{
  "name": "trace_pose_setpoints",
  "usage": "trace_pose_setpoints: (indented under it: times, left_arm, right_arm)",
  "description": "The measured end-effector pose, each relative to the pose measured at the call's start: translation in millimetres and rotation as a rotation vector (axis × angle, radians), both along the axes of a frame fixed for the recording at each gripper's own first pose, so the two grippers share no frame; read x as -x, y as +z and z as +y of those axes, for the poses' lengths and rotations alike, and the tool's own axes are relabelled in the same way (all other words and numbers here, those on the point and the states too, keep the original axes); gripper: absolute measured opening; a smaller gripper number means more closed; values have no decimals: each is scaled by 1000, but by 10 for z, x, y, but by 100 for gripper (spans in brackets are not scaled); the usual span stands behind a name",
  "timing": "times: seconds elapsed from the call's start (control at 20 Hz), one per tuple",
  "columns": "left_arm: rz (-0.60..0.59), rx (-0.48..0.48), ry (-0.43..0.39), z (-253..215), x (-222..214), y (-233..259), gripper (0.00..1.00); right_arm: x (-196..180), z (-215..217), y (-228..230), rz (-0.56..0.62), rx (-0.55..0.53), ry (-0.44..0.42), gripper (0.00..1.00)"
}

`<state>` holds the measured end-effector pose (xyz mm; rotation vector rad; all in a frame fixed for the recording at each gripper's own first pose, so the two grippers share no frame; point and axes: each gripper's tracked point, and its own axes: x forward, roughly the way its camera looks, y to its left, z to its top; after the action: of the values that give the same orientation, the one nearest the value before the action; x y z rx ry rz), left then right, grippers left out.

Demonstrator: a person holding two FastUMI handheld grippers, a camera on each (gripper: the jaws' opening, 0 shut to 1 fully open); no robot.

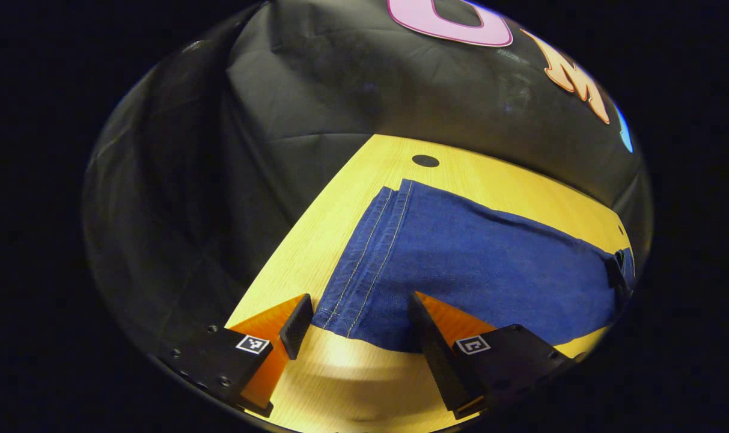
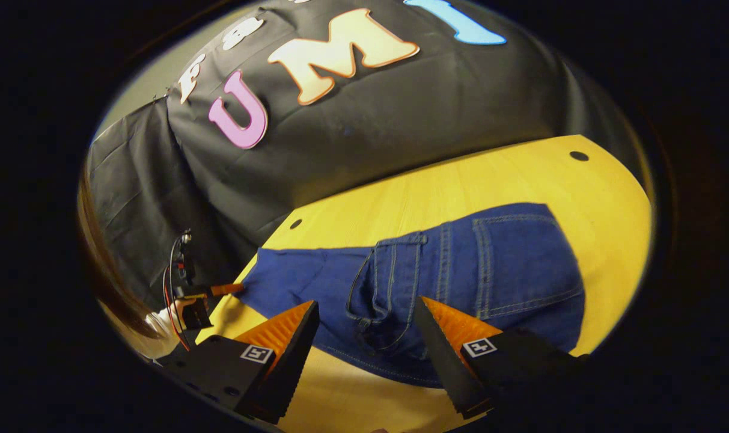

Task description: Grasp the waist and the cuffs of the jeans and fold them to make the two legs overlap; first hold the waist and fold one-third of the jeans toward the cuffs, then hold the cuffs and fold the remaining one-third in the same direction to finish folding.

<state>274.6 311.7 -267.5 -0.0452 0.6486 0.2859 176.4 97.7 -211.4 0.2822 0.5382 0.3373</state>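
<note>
In the left gripper view my left gripper (image 1: 358, 328) has its jaws spread wide with nothing between them, low at the bottom of the frame. The cuffs (image 1: 364, 258) of the jeans (image 1: 478, 270) lie just beyond the fingertips, their stitched hem running from bottom centre up toward the middle. The legs stretch away to the right edge of the frame, flat on the yellow table (image 1: 352, 373). A small dark hole (image 1: 425, 160) sits in the tabletop above the hem, near the black cloth wall (image 1: 316, 90).

In the right gripper view my right gripper (image 2: 367, 328) also stands open and empty at the bottom. The waist (image 2: 382, 282) of the jeans (image 2: 490, 270) lies between and just past the fingers, with a belt loop and fly seam in the centre and a back pocket (image 2: 514, 258) at centre right. The legs run off to the left, where I see the other gripper (image 2: 202, 300) with red wires at the lower left, beside the table edge. Two dark holes mark the table (image 2: 460, 180), one upper right, one left of centre. Nothing lies on the jeans
</note>
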Motion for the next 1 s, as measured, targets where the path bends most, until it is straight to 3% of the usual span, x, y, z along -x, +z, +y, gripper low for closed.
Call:
trace_pose_setpoints:
  times: [0.1, 0.15, 0.3, 0.4, 0.45, 0.65, 0.7, 1.0]
  left_arm:
    - [-1, 1, 3, 3, 1, -5, 96]
    - [-4, 2, 5, 0, 8, 5, 95]
    - [-9, 10, 8, -1, -8, -4, 94]
    - [-13, 18, 8, -76, -15, -2, 87]
    - [-13, 24, 0, -110, -26, -1, 82]
    - [-42, 53, 18, -227, -92, 7, 22]
    - [-35, 47, 28, -233, -78, -15, 11]
    - [-42, 78, -4, -327, -122, 132, 0]
  right_arm:
    - [-13, -191, 203, -43, -5, -61, 98]
    - [-6, -287, 273, -63, -8, -92, 93]
    - [99, -572, 391, -90, -14, -178, 98]
    - [208, -769, 481, -97, -19, -231, 98]
    - [261, -858, 540, -105, -25, -256, 98]
    - [511, -1193, 736, -138, -21, -345, 98]
    - [577, -1265, 800, -148, -19, -363, 98]
    - [1011, -1630, 1161, -217, -46, -491, 98]
